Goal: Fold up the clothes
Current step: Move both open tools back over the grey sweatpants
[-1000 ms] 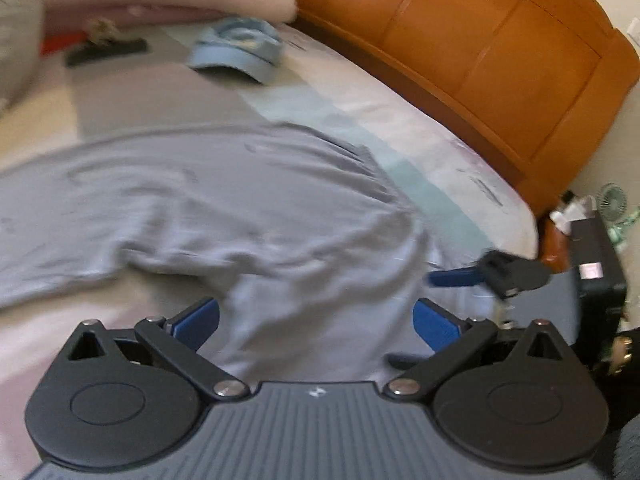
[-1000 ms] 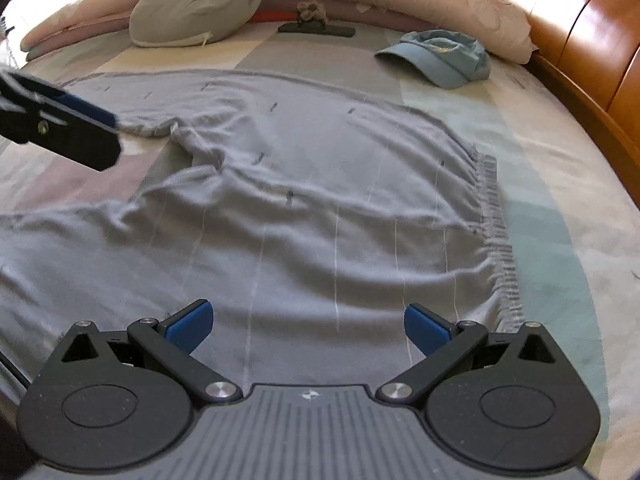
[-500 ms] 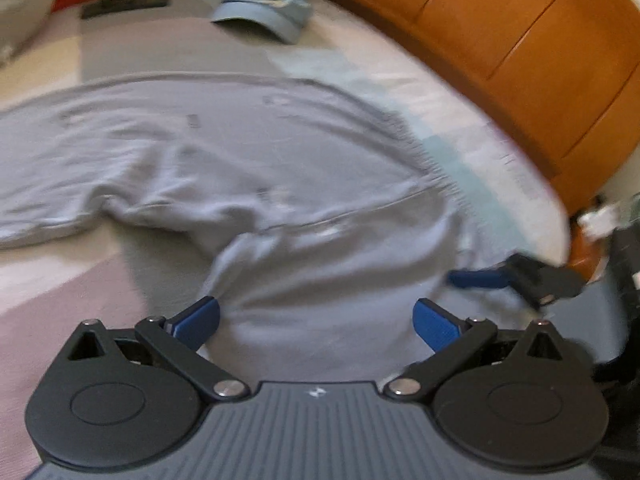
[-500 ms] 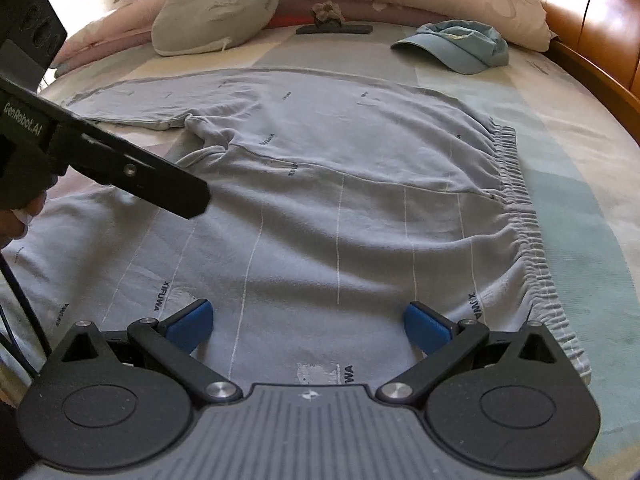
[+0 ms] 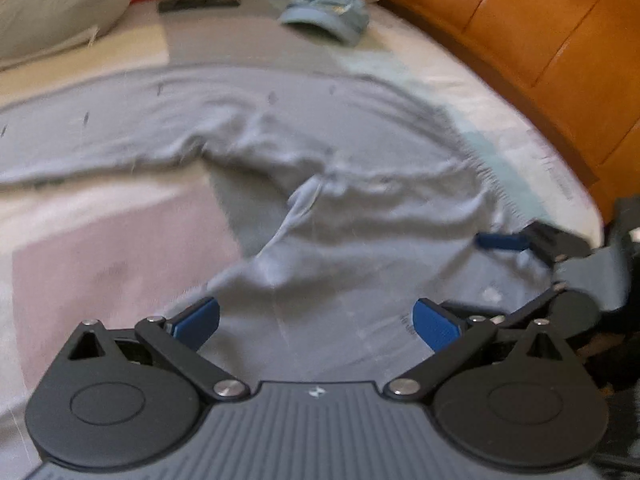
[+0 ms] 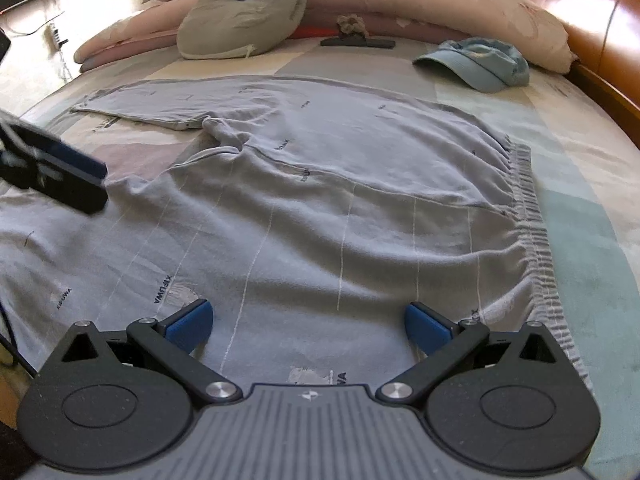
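A pair of grey sweatpants (image 6: 328,216) lies spread on the bed, its elastic waistband (image 6: 532,220) to the right and one leg running far left. My right gripper (image 6: 308,324) hovers open over the near leg, nothing between its blue pads. In the left wrist view the same sweatpants (image 5: 340,216) look rumpled at the crotch. My left gripper (image 5: 316,320) is open above the near leg's fabric. The right gripper's finger (image 5: 516,242) shows at the right edge there, and the left gripper's finger (image 6: 60,176) crosses the right wrist view at left.
A light blue cap (image 6: 480,64) lies at the far right of the bed. A grey cushion (image 6: 244,12) and a long pink pillow (image 6: 440,4) line the far edge, with a dark flat object (image 6: 356,42) in front. An orange wooden headboard (image 5: 540,40) runs along the right.
Both grippers have dropped lower and closer to the sweatpants. The left wrist view has swung left, so more of the bed and the grey cushion show. Both stayed open.
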A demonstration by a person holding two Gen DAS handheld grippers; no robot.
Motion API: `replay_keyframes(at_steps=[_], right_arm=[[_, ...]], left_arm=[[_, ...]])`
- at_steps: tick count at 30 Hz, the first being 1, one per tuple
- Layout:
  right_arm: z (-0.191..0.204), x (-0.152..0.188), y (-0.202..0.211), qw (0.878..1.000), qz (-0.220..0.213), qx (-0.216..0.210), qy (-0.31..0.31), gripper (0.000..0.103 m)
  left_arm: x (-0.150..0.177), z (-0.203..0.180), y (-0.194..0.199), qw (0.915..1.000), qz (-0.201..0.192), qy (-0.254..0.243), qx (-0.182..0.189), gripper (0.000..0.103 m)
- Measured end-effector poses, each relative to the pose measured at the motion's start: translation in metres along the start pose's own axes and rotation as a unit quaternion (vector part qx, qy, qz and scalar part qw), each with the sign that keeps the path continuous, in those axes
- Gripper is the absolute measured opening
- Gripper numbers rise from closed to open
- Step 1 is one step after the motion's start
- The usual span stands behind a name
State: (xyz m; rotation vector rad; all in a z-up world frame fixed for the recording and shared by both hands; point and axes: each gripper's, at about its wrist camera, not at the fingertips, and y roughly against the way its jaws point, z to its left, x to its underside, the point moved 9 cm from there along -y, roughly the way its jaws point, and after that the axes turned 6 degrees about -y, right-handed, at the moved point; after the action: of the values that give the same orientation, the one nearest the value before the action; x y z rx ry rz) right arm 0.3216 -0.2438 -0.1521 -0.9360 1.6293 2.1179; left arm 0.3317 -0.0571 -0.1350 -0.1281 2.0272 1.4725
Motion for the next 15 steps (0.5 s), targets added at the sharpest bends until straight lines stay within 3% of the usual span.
replay_keyframes(at_steps=[2,6,11,15], right_arm=[[0.000,0.000,0.000,1.000,-0.001,-0.003,0.004,0.103],[-0.002,-0.003,0.005,1.000,0.023,0.001,-0.001,0.103],[-0.006,-0.030,0.017,1.000,-0.018,-0.011,-0.014,0.103],[-0.008,-0.037,-0.022,0.999,0.019,-0.022,-0.034,0.103]], left_arm=[[0.006,0.010,-0.003,0.9992,-0.005,0.021,-0.034,0.102],[0.002,0.030,0.012,0.9943,-0.030,0.085,-0.057,0.102],[0.004,0.037,0.026,0.9926,-0.029,0.068,-0.096,0.102],[0.013,0.041,0.041,0.9910,-0.037,0.062,-0.113,0.102]])
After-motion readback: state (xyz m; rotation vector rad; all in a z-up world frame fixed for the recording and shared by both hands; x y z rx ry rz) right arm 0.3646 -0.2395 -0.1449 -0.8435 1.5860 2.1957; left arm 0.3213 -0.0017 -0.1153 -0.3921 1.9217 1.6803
